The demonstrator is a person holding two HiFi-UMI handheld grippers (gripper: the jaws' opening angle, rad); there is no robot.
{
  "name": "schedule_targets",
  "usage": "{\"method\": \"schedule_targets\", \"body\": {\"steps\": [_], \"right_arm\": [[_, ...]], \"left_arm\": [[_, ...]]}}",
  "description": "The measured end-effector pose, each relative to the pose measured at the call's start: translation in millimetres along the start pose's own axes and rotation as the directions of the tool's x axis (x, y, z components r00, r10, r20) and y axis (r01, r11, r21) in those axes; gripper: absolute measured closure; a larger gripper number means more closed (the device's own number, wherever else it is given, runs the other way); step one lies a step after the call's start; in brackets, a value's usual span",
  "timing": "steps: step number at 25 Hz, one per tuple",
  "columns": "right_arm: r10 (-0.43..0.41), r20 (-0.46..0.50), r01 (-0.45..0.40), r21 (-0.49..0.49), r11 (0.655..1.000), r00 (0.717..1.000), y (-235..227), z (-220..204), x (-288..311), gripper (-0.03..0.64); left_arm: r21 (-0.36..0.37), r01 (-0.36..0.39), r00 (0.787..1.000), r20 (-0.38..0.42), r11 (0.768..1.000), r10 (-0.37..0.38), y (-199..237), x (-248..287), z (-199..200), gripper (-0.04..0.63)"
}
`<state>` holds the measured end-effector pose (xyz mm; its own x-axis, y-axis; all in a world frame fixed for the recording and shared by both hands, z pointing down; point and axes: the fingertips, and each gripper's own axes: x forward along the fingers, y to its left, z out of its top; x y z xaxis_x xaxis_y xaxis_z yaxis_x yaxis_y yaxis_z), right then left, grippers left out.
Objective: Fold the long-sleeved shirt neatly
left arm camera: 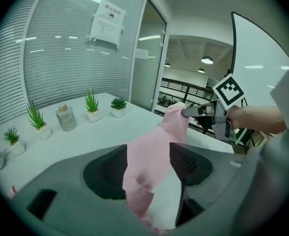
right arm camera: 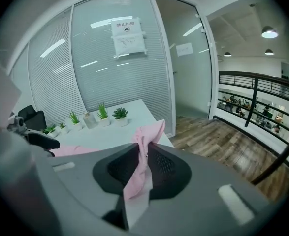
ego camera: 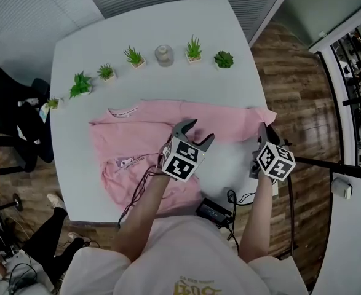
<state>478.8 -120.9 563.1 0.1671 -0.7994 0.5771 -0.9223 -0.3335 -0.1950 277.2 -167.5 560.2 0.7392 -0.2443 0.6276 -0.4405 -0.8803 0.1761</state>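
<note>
A pink long-sleeved shirt (ego camera: pixel 137 137) lies spread on the white table (ego camera: pixel 168 23), collar to the left. My right gripper (ego camera: pixel 264 129) is shut on the end of its right sleeve (right arm camera: pixel 149 133), lifted off the table's right edge. The sleeve (left arm camera: pixel 151 154) stretches from there back between the jaws of my left gripper (ego camera: pixel 197 134), which stand wide apart over the shirt's middle; the cloth hangs loosely between them with table showing beside it. In the left gripper view the right gripper (left arm camera: pixel 187 113) pinches the sleeve tip.
Several small potted plants (ego camera: pixel 194 49) and a glass bottle (ego camera: pixel 164 55) line the table's far side. A black device with cables (ego camera: pixel 214 211) sits at the near edge. A black chair (ego camera: pixel 14 125) stands left; wood floor and a railing (ego camera: pixel 352 97) lie right.
</note>
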Motion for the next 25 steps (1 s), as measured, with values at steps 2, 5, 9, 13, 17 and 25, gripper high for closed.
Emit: {"method": "schedule_targets", "body": {"steps": [2, 5, 9, 13, 17, 25], "right_arm": [[0.028, 0.013, -0.028, -0.009, 1.000, 1.000, 14.5, 4.8, -3.3, 0.549], [0.069, 0.024, -0.069, -0.026, 0.997, 0.997, 35.7, 10.3, -8.7, 0.549], [0.120, 0.031, -0.119, -0.046, 0.992, 0.992, 61.4, 14.2, -14.5, 0.549], [0.181, 0.047, -0.178, -0.050, 0.983, 0.982, 89.6, 19.9, -18.4, 0.549], [0.277, 0.088, -0.280, 0.018, 0.960, 0.957, 121.6, 26.0, -21.4, 0.549], [0.379, 0.124, -0.390, 0.090, 0.916, 0.917, 173.7, 28.7, -34.1, 0.549]], "left_arm": [[-0.006, -0.009, 1.000, 0.013, 1.000, 0.009, 0.7, -6.8, 0.8, 0.318], [-0.014, -0.027, 0.999, 0.023, 1.000, 0.027, 2.6, -17.7, 0.4, 0.318], [-0.021, -0.055, 0.998, 0.038, 0.998, 0.056, 7.7, -34.6, -0.4, 0.318], [-0.048, -0.092, 0.994, 0.057, 0.995, 0.094, 17.9, -54.1, -2.8, 0.318], [-0.068, -0.134, 0.988, 0.068, 0.989, 0.139, 28.4, -74.4, -9.1, 0.318], [-0.077, -0.190, 0.977, 0.084, 0.979, 0.196, 42.7, -116.9, -24.9, 0.318]]}}
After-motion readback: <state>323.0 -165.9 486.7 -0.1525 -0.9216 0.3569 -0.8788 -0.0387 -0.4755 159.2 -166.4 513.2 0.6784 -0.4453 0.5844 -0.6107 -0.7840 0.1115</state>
